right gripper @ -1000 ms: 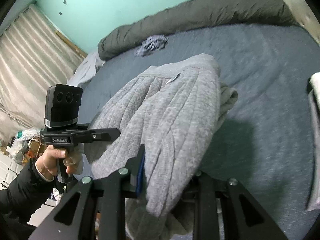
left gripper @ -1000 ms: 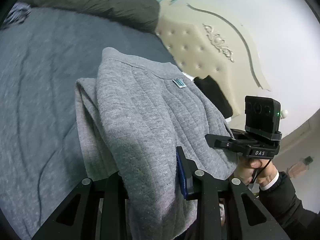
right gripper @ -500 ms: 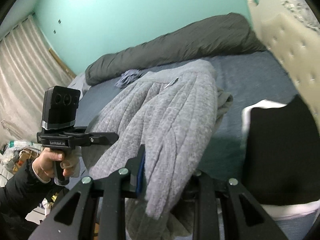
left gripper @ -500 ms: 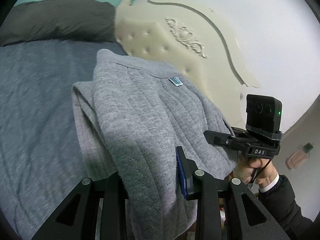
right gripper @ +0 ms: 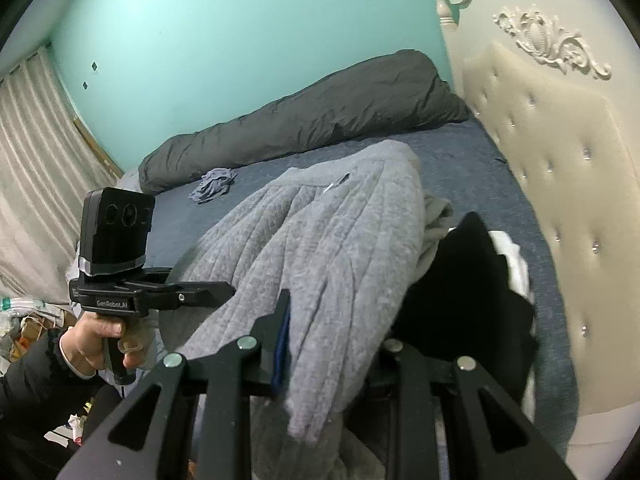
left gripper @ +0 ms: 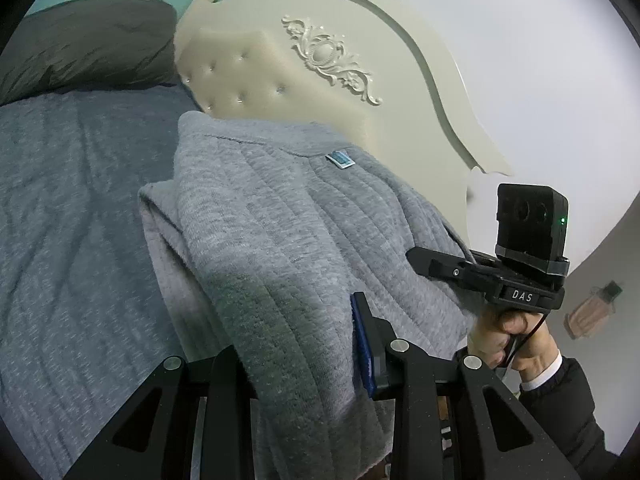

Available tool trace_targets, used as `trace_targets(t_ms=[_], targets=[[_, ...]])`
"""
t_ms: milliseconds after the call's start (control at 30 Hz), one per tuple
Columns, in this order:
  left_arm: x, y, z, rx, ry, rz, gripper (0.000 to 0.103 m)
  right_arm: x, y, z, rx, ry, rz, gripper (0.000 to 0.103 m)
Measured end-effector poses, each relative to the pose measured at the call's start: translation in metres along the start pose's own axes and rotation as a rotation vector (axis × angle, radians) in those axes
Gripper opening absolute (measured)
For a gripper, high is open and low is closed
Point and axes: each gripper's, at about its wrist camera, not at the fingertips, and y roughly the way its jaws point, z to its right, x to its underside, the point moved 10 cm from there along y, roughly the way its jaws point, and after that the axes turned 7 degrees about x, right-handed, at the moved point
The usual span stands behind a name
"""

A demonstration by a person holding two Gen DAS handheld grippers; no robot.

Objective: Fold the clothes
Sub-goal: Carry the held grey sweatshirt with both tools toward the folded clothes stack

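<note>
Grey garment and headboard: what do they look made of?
Grey garment: apparently a soft knit, matte and fuzzy, with stitched ribs; both grippers clamp it. Headboard: probably cream padded leatherette, slightly glossy, button-tufted, with a carved ornament above.

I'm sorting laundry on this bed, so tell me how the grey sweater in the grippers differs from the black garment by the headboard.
The grey sweater is light grey with ribbed lines; the black garment is plain black. The grey sweater is held up off the bed, clamped by the left gripper and the right gripper; the black garment lies on the bed, untouched by either gripper. Both look folded.
</note>
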Motion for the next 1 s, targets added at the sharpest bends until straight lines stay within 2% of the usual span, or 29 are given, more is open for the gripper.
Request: trace_targets(t_ms=[533,767,1000], targets=[[-0.023,0.070,-0.005,-0.035,-0.007,-0.004,0.031,-0.003,0.005,0.076,0.022,0.000,0.014,0.025],[-0.016,0.094,-0.010,-0.033,-0.014,-0.025,0.031,0.013,0.017,0.105,0.025,0.037,0.002,0.025],[0.002,0.113,-0.030,-0.012,-0.082,-0.036,0.032,0.039,0.029,0.129,0.024,0.104,-0.002,0.025]])
